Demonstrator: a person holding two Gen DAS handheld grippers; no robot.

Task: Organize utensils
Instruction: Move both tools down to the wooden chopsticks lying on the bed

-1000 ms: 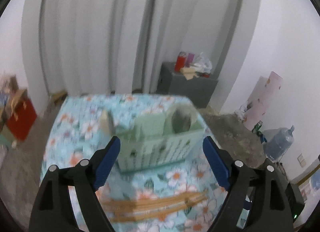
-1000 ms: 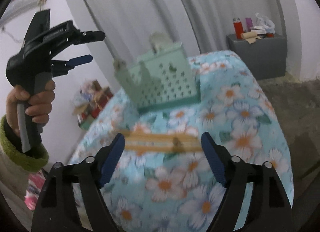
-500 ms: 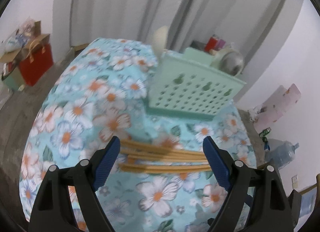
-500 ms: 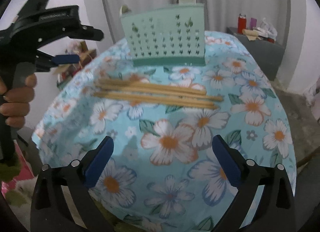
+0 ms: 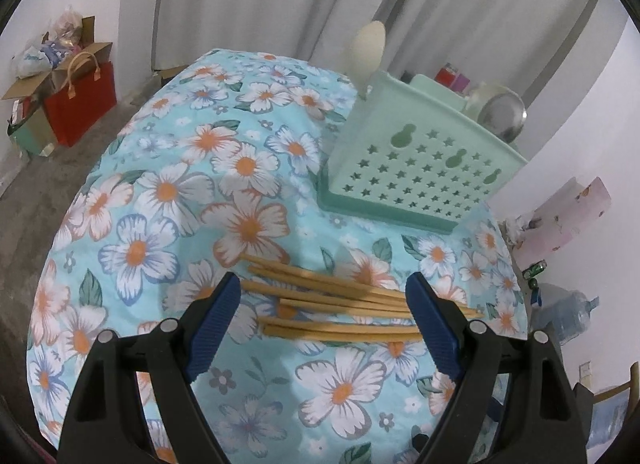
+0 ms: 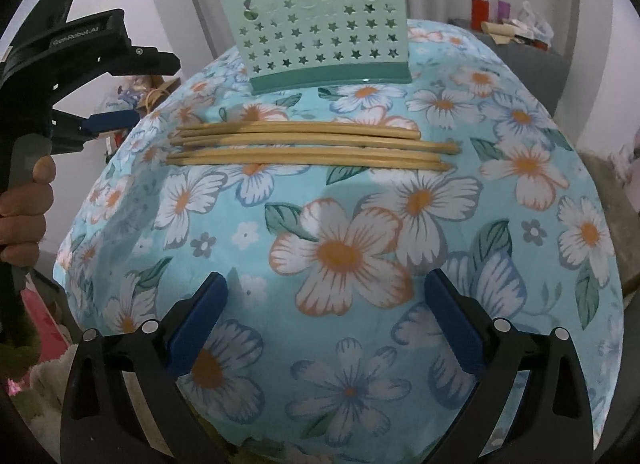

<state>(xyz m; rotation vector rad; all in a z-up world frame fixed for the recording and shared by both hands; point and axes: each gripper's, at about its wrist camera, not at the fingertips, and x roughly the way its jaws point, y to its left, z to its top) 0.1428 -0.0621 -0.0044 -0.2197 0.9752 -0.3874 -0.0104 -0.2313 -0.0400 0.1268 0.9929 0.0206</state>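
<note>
Lying on floral cloth (image 6: 344, 252): roughly seven chopsticks (image 6: 304, 144) near one green caddy (image 6: 320, 36).

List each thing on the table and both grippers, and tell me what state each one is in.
Chopsticks: lying flat in a loose bundle on the tablecloth, not held.
Utensil holder: upright behind the chopsticks, with a spoon and ladle standing in it.
Tablecloth: spread over the table.
Left gripper: open, over the chopsticks.
Right gripper: open, empty, short of the chopsticks.
</note>
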